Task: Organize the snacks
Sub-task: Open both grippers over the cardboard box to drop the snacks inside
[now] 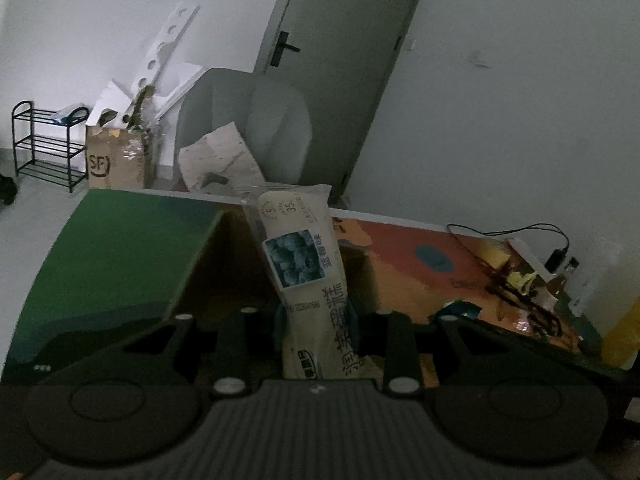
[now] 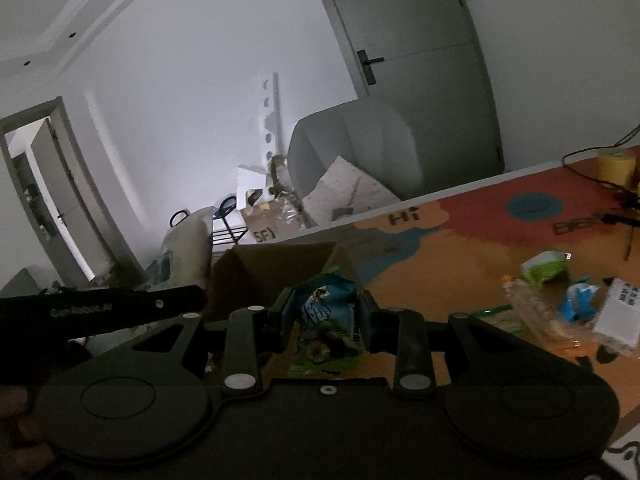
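My left gripper is shut on a long cream snack packet with a blue picture label, which stands upright above an open cardboard box. In the right wrist view my right gripper is shut on a blue and green snack bag, held just before the same cardboard box. The cream packet and the left gripper's black body show at the left of that view. Several loose snack packets lie on the orange table mat to the right.
A green flap of the box spreads left. A grey armchair, an SF carton and a black rack stand beyond the table. Cables and a yellow tape roll sit at the table's far right.
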`<state>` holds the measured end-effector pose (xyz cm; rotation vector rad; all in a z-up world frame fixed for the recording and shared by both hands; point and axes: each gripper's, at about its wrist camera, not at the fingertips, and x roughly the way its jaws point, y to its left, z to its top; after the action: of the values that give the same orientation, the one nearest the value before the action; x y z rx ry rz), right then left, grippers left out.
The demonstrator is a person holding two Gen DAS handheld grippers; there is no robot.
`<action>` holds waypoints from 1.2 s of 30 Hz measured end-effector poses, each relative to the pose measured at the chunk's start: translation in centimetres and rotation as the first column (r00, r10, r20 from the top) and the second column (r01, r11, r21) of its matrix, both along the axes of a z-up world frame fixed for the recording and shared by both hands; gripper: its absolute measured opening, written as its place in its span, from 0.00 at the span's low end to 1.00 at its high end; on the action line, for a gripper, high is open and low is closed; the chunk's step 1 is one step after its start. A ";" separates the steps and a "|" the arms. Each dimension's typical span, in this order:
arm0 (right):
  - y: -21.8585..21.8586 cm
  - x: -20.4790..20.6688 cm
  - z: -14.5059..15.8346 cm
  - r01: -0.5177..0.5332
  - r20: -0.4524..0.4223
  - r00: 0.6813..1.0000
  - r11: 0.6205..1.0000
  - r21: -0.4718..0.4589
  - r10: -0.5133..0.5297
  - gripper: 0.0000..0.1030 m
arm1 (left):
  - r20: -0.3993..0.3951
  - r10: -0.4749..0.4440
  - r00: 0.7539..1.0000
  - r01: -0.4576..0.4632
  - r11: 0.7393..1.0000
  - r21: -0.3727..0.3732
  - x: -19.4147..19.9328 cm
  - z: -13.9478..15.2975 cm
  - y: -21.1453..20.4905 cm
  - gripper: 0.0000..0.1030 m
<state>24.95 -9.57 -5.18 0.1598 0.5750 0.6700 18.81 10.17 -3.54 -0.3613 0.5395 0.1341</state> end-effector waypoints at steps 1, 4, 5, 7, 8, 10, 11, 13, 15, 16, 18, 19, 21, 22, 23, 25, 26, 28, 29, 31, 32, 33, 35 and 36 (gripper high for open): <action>0.3 -0.1 0.0 -0.003 0.000 1.000 1.000 -0.002 0.003 0.30 | -0.009 0.008 1.000 -0.008 1.000 0.013 0.0 -0.1 0.2 0.29; 1.2 -0.1 0.1 -0.011 0.001 1.000 1.000 -0.006 0.011 0.30 | -0.026 0.014 1.000 -0.014 0.999 0.029 0.0 -0.5 0.9 0.29; 1.5 -0.2 0.1 -0.013 0.001 1.000 1.000 -0.005 0.013 0.30 | -0.034 0.012 0.999 -0.010 0.999 0.036 0.0 -0.6 1.1 0.29; 1.9 -0.2 0.0 -0.015 0.001 1.000 1.000 -0.003 0.015 0.30 | -0.049 0.002 0.999 0.000 0.999 0.050 0.3 -0.9 1.2 0.30; 2.1 -0.2 0.0 -0.016 0.000 1.000 1.000 -0.003 0.016 0.30 | -0.058 -0.004 0.998 0.007 0.998 0.055 0.3 -1.1 1.3 0.30; 2.5 -0.2 -0.2 -0.017 -0.003 1.000 1.000 -0.002 0.017 0.30 | -0.080 -0.017 0.997 0.021 0.998 0.056 0.6 -1.4 1.4 0.30; 2.7 -0.2 -0.2 -0.018 -0.005 1.000 1.000 -0.003 0.018 0.30 | -0.089 -0.020 0.996 0.025 0.998 0.054 0.8 -1.5 1.4 0.30; 3.0 -0.2 -0.4 -0.022 -0.009 1.000 1.000 -0.006 0.022 0.30 | -0.091 -0.010 0.996 0.015 0.998 0.055 0.7 -1.8 1.6 0.33; 3.3 -0.2 -0.5 -0.026 -0.012 1.000 1.000 -0.010 0.025 0.30 | -0.087 -0.007 0.996 0.011 0.999 0.045 0.5 -1.8 1.9 0.36; 3.5 -0.2 -0.6 -0.029 -0.013 0.999 1.000 -0.010 0.029 0.30 | -0.084 -0.005 0.996 0.008 0.999 0.036 0.3 -1.8 2.1 0.40; 3.8 -0.1 -0.6 -0.038 -0.014 0.999 0.999 -0.011 0.038 0.30 | -0.071 0.005 0.997 -0.003 1.000 0.029 -0.1 -1.7 2.5 0.44; 4.0 -0.1 -0.6 -0.044 -0.013 0.999 0.999 -0.009 0.044 0.30 | -0.066 0.013 0.998 -0.011 1.000 0.027 -0.2 -1.6 2.7 0.46; 4.2 -0.2 -0.7 -0.051 -0.011 0.999 0.999 -0.004 0.051 0.30 | -0.059 0.025 0.998 -0.024 1.000 0.016 -0.4 -1.6 3.1 0.49; 4.3 -0.1 -0.7 -0.054 -0.015 0.998 0.999 -0.002 0.054 0.30 | -0.056 0.030 0.998 -0.030 1.000 0.008 -0.5 -1.5 3.3 0.51; 4.3 0.0 -0.7 -0.058 -0.017 0.998 0.998 0.000 0.058 0.30 | -0.052 0.036 0.998 -0.036 0.999 0.001 -0.5 -1.4 3.5 0.51; 4.6 0.1 -0.7 -0.069 -0.021 0.997 0.998 0.008 0.069 0.30 | -0.040 0.048 0.998 -0.048 0.999 -0.011 -0.8 -1.3 3.9 0.56; 4.7 0.1 -0.7 -0.073 -0.022 0.997 0.997 0.013 0.073 0.30 | -0.035 0.053 0.998 -0.053 0.998 -0.015 -0.9 -1.2 4.0 0.58; 5.0 0.1 -0.6 -0.078 -0.024 0.997 0.997 0.024 0.079 0.30 | -0.029 0.059 0.998 -0.059 0.998 -0.020 -1.1 -1.1 4.1 0.63; 5.2 0.2 -0.5 -0.082 -0.026 0.996 0.996 0.037 0.083 0.31 | -0.029 0.060 0.998 -0.061 0.998 -0.022 -1.1 -1.1 4.2 0.64; 5.2 0.4 -0.5 -0.103 -0.040 0.994 0.992 0.075 0.106 0.37 | -0.027 0.061 0.998 -0.062 0.998 -0.027 -1.2 -1.0 4.3 0.68; 5.2 0.5 -0.5 -0.105 -0.044 0.993 0.991 0.081 0.109 0.44 | -0.025 0.062 0.998 -0.063 0.998 -0.028 -1.2 -1.0 4.3 0.68; 5.2 0.5 -0.5 -0.104 -0.044 0.993 0.991 0.080 0.108 0.48 | -0.022 0.067 0.998 -0.067 0.997 -0.030 -1.2 -0.9 4.3 0.70; 4.9 0.2 -0.4 -0.096 -0.038 0.994 0.992 0.077 0.099 0.51 | -0.020 0.076 0.997 -0.077 0.997 -0.033 -1.2 -0.9 4.4 0.73; 4.8 0.2 -0.3 -0.091 -0.042 0.995 0.993 0.078 0.094 0.51 | -0.018 0.080 0.997 -0.080 0.996 -0.035 -1.2 -0.9 4.4 0.75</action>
<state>25.17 -4.77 -5.51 0.2207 0.6035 0.7803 17.56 14.56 -4.44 -0.4170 0.5450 0.2051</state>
